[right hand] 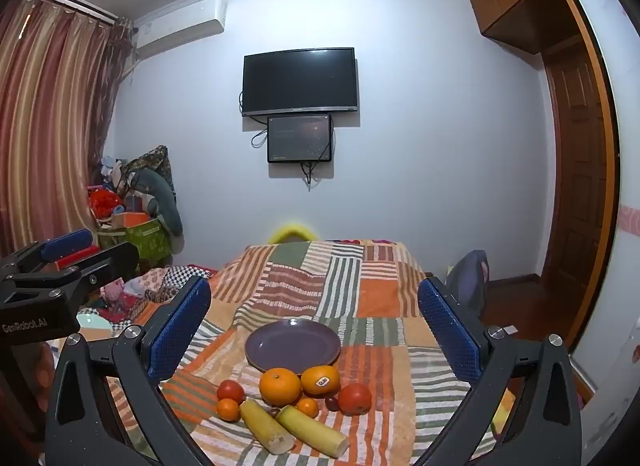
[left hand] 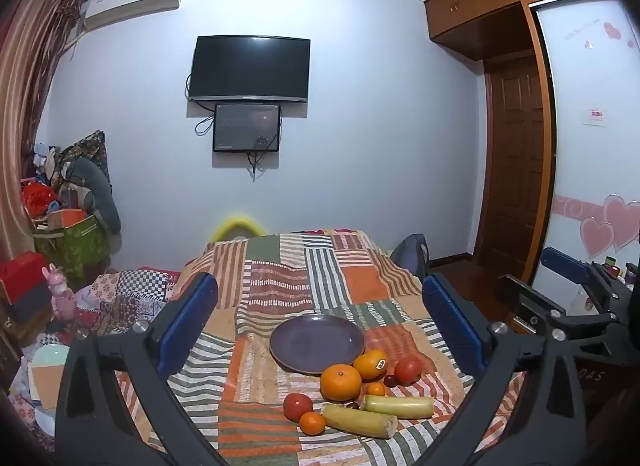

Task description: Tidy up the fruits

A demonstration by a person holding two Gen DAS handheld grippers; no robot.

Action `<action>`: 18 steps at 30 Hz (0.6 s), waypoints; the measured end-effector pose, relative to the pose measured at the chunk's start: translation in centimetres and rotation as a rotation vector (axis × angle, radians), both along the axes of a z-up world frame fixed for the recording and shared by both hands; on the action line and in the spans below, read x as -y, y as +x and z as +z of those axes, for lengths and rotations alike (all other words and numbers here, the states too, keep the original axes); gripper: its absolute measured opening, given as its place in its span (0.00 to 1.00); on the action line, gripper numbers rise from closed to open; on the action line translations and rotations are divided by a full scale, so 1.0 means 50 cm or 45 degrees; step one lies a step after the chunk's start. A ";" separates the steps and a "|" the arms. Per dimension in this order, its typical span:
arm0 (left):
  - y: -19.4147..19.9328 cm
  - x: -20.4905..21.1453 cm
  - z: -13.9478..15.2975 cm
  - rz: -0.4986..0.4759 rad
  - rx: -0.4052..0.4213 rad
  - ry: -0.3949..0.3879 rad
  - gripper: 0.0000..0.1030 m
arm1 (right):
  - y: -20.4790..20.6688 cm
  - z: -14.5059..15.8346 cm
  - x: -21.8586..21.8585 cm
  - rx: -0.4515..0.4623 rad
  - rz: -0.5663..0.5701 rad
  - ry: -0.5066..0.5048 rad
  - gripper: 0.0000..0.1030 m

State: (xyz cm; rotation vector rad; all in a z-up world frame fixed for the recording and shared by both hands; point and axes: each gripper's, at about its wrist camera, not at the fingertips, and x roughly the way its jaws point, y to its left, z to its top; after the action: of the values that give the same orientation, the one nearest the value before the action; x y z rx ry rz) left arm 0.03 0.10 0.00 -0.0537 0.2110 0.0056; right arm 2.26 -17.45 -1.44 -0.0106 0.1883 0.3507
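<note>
A purple plate [left hand: 317, 342] [right hand: 293, 346] lies bare on the striped patchwork cloth [left hand: 280, 278]. Just in front of it is a cluster of fruit. It holds a large orange [left hand: 340, 382] [right hand: 279, 386], a stickered orange [left hand: 370, 364] [right hand: 320, 380], two tomatoes [left hand: 408, 370] [right hand: 231, 390] and two small oranges [left hand: 312, 423]. A dark small fruit [left hand: 390, 380] and two pale yellow-green cylinders [left hand: 360, 420] [right hand: 312, 430] complete it. My left gripper [left hand: 319, 280] and right gripper [right hand: 313, 284] hover side by side short of the fruit. Both are open wide, with nothing between the blue pads.
A blue chair [left hand: 412, 254] [right hand: 468, 278] stands at the table's right edge and a yellow chair back [right hand: 294, 231] behind its far end. A cluttered bed [left hand: 128, 290] and piled boxes lie to the left. A wardrobe and door stand on the right.
</note>
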 end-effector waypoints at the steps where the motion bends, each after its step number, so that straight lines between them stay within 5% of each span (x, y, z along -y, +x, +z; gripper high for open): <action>1: -0.001 0.002 0.000 0.005 0.010 0.017 1.00 | 0.000 0.000 0.000 0.000 0.001 0.000 1.00; 18: -0.006 0.014 0.007 -0.010 0.033 0.025 1.00 | -0.008 0.008 0.008 0.009 -0.005 0.025 1.00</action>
State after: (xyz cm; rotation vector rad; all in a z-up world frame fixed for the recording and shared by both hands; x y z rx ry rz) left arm -0.26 -0.61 0.33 -0.0332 0.1851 -0.0012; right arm 1.86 -17.87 -1.05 0.0075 0.1780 0.3488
